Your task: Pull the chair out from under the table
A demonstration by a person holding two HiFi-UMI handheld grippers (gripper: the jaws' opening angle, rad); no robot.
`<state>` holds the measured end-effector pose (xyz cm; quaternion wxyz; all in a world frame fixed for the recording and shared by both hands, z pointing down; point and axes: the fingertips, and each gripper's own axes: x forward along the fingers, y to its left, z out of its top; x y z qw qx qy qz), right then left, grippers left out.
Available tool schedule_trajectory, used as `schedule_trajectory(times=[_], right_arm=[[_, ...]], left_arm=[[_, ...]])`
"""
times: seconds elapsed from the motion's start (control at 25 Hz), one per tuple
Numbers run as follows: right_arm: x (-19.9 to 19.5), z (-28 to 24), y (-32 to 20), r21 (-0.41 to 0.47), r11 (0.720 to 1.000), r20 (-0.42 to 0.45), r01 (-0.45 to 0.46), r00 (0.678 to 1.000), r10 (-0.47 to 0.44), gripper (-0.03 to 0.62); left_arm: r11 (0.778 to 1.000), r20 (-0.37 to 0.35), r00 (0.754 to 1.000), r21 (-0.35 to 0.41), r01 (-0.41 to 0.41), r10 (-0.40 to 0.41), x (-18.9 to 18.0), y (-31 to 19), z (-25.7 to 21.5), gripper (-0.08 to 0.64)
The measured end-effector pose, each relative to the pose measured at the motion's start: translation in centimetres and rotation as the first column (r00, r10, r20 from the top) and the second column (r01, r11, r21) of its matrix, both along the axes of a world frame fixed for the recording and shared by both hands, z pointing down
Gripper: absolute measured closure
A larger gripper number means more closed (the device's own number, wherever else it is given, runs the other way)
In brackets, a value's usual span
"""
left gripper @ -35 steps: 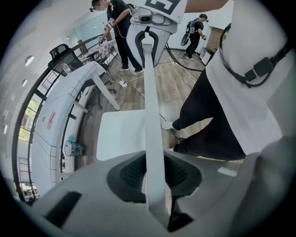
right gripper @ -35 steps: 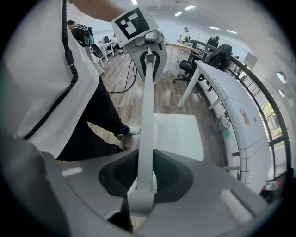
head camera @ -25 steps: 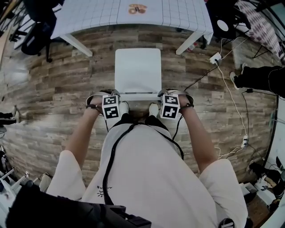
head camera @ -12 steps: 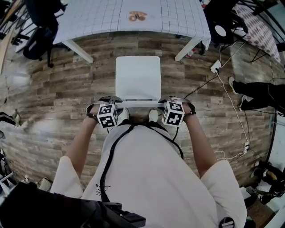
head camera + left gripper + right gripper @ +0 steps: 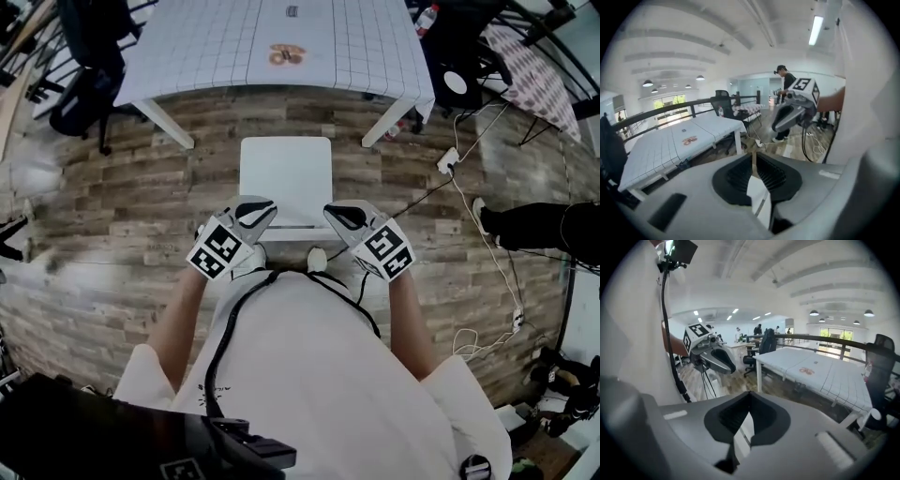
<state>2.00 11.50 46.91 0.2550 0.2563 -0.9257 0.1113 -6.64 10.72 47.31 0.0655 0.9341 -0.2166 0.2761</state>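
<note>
The white chair (image 5: 286, 173) stands on the wood floor, clear of the white grid-covered table (image 5: 187, 47), its backrest toward me. Both grippers hang above the backrest, apart from it. My left gripper (image 5: 256, 210) points at the table (image 5: 670, 145); its jaws are closing, a thin slit remains between the pads, and nothing is in it. My right gripper (image 5: 337, 215) is shut and empty. From the left gripper view (image 5: 753, 157) the right gripper (image 5: 790, 110) shows ahead. The right gripper view (image 5: 750, 401) shows the left gripper (image 5: 715, 357) and the table (image 5: 820, 371).
A small orange thing (image 5: 287, 54) lies on the table. Black office chairs (image 5: 84, 56) stand at the far left. Cables and a power strip (image 5: 450, 159) trail over the floor at the right, near a person's leg (image 5: 534, 225).
Both grippers have let go of the top edge of the chair's backrest, risen and rolled outward. Their jaws have closed up. The chair has stayed put.
</note>
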Motion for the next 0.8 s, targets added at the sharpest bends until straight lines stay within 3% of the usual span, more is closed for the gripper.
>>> schedule_trajectory(times=[0.12, 0.24, 0.8], right_arm=[[-0.1, -1.9, -0.1, 0.028, 0.997, 0.102, -0.077, 0.992, 0.074, 0.588], [0.2, -2.8, 0.0, 0.016, 0.990, 0.178, -0.140, 0.975, 0.135, 0.588], [-0.2, -2.5, -0.1, 0.029, 0.990, 0.149, -0.139, 0.980, 0.133, 0.588]], left_arm=[[0.996, -0.085, 0.992, 0.023, 0.091, -0.089, -0.3, -1.4, -2.1, 0.552], [0.990, -0.112, 0.984, 0.018, 0.138, -0.135, -0.9, -1.7, -2.5, 0.552], [0.988, -0.077, 0.985, 0.008, 0.156, -0.155, -2.3, -1.3, -0.8, 0.552]])
